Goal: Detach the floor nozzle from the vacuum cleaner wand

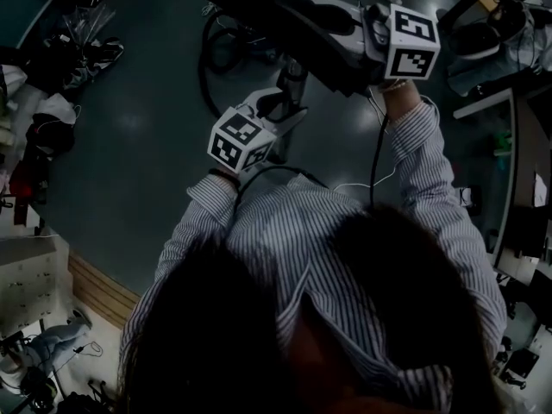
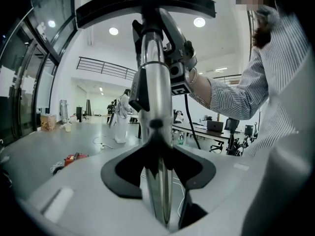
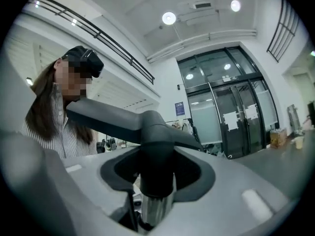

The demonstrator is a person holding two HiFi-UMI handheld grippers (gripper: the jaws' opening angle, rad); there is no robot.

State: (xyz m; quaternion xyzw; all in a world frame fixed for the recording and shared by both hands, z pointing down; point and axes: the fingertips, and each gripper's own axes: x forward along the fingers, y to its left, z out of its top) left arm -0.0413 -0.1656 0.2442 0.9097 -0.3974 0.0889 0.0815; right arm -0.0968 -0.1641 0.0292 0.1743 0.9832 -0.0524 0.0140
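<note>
a: where is the floor nozzle (image 3: 108, 118) right now?

b: up in the air, off the floor (image 1: 147, 149), and still stuck on the end of the wand (image 2: 152, 82). the right gripper (image 3: 157, 181) has its jaws clenched on the dark neck (image 3: 156, 156) of the nozzle. the left gripper (image 2: 158, 177) has its jaws clenched on the shiny wand, a bit further along it

a: so how should the person pull them apart well?

b: the left one should hold the wand still. the right one should pull the nozzle straight along the tube, not bend it to the side. if there is a catch, it likely has to be pressed first. both grips should stay tight, so that nothing drops when it pops free

a: what is hard to see?

b: the join (image 3: 155, 196) sits low between the right jaws and is half hidden, so no one can tell if it has come loose yet. no button shows in any view. the head view is very dark, and the person's head (image 1: 216, 335) and striped shirt (image 1: 285, 222) cover its lower half. the rest of the vacuum cleaner cannot be made out
</note>
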